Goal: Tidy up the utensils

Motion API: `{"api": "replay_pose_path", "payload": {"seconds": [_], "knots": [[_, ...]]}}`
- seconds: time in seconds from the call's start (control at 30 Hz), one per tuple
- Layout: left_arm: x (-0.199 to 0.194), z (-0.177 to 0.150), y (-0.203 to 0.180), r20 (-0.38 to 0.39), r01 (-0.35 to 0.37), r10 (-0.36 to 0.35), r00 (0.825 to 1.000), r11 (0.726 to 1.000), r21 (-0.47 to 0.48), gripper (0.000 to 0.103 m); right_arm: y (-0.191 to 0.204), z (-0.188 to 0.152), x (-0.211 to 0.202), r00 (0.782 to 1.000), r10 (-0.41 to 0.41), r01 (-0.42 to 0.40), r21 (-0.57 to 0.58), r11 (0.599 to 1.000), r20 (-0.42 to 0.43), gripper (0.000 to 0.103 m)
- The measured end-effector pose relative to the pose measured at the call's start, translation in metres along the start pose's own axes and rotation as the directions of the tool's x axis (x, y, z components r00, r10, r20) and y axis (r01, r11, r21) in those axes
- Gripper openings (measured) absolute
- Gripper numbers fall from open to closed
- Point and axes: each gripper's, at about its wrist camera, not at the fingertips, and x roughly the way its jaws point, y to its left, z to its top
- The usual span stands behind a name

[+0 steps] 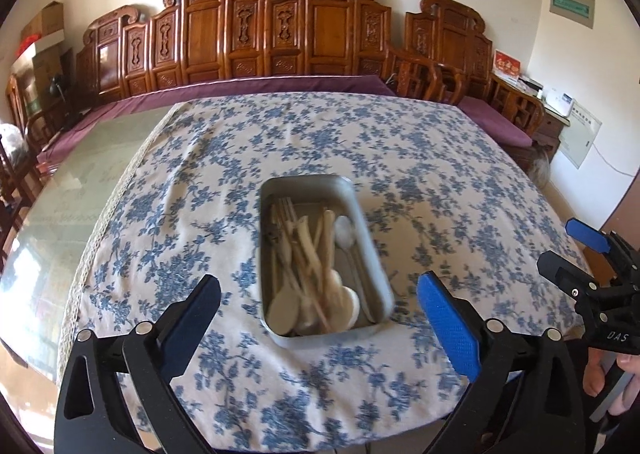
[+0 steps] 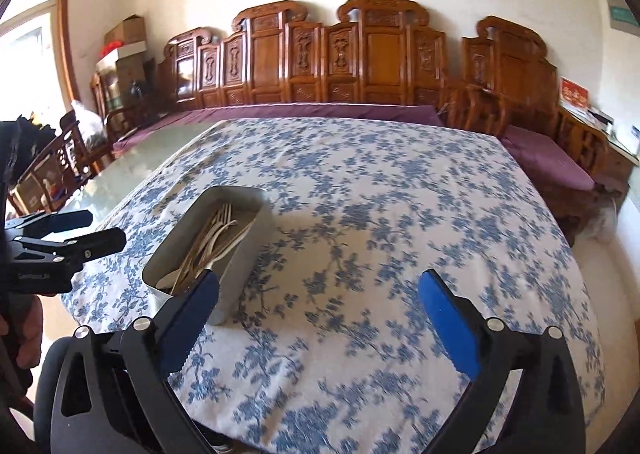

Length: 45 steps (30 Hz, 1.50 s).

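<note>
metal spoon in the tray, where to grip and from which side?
Probably the handle mid-length, from above. The metal spoon lies flat along the right wall of the tray, bowl at the far end, wooden utensils crowding its left, so fingers should straddle the handle crosswise.

— What colours does the tablecloth [image 1: 320, 142] carry?
— White ground, blue flower sprigs all over, with a pale lace band along its left edge.
— And the tray [image 1: 372, 254] near the table's front edge?
— Plain grey metal. The utensils [image 1: 316, 266] in it are pale beige and cream, one spoon [image 1: 345, 232] silvery.
— The grippers?
— Left gripper [image 1: 318, 308] and right gripper [image 2: 320, 306] are black, with blue pads [image 1: 448, 324].
— Behind the table?
— A bench [image 2: 360, 54] of carved reddish-brown wood, purple cushions [image 2: 544, 158], cream wall.
</note>
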Motion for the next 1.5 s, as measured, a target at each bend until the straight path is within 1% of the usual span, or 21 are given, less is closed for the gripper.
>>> {"api": "replay_pose_path", "payload": {"seconds": [0.13,0.37,0.6,0.8,1.0,1.2,1.37,1.5], "knots": [[-0.016,-0.002,-0.016,0.013,-0.016,0.016,1.0,1.0,-0.001,0.095,-0.009,-0.008,-0.024,1.0,-0.026,0.026,0.014,1.0,0.018,0.1],[-0.053,-0.012,-0.038,0.052,0.0,0.001,0.999,1.0,-0.011,0.095,-0.019,-0.02,-0.067,0.998,-0.039,0.037,0.041,0.998,0.05,0.1],[-0.089,-0.021,-0.058,0.081,-0.014,0.012,0.997,1.0,0.027,0.095,-0.018,-0.025,-0.103,0.995,-0.044,0.039,0.049,0.998,0.089,0.1],[-0.122,-0.023,-0.067,0.121,-0.017,0.013,0.993,0.999,0.032,0.095,-0.01,-0.019,-0.136,0.988,-0.048,0.042,0.045,0.998,0.144,0.1],[-0.162,-0.018,-0.078,0.204,-0.033,0.024,0.979,0.999,0.041,0.095,0.003,-0.004,-0.175,0.971,-0.051,0.047,0.022,0.999,0.232,0.1],[-0.197,-0.012,-0.085,0.29,-0.054,0.043,0.956,0.998,0.029,0.095,0.011,0.008,-0.207,0.951,-0.048,0.047,0.012,0.999,0.304,0.1],[-0.214,-0.012,-0.084,0.334,-0.062,0.055,0.941,0.998,0.011,0.095,0.012,0.012,-0.223,0.938,-0.061,0.059,0.015,0.998,0.34,0.1],[-0.219,-0.012,-0.083,0.349,-0.063,0.056,0.935,0.998,0.008,0.095,0.01,0.013,-0.226,0.935,-0.068,0.066,0.02,0.998,0.347,0.1]]}}
